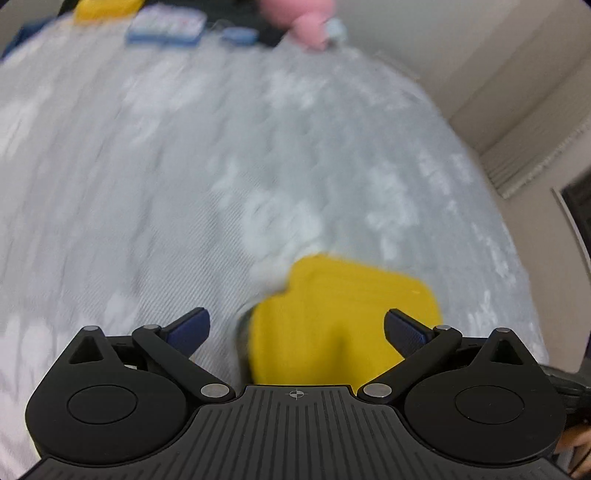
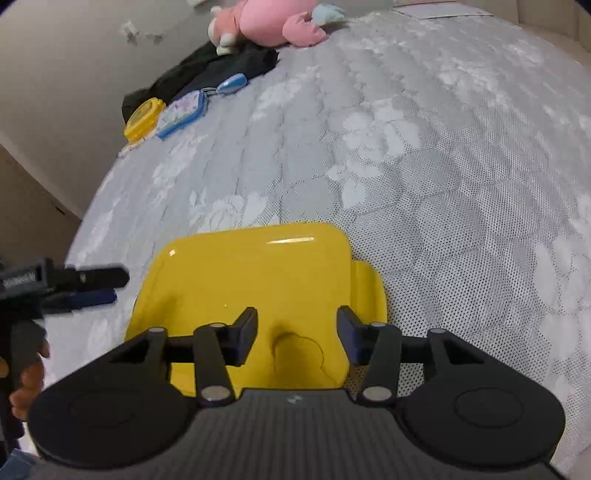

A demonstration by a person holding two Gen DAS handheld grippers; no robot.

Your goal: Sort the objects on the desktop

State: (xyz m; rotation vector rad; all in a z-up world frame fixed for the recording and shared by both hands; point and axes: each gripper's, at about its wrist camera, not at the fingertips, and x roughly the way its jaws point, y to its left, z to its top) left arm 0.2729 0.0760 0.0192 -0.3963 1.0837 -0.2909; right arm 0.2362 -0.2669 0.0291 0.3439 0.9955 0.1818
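Observation:
A glossy yellow box with a tab on its right side lies on the grey flowered mattress. My right gripper hovers over the box's near edge, open, with nothing between its blue pads. The left wrist view is motion-blurred; there the yellow box sits low and right of centre, partly between the fingers of my open left gripper. From the right wrist view, the left gripper comes in from the left edge, just beside the box.
At the far left of the mattress lie a small yellow case, a blue patterned case and a blue oval tag. Behind them are black cloth and a pink plush toy. A hand grips the left tool.

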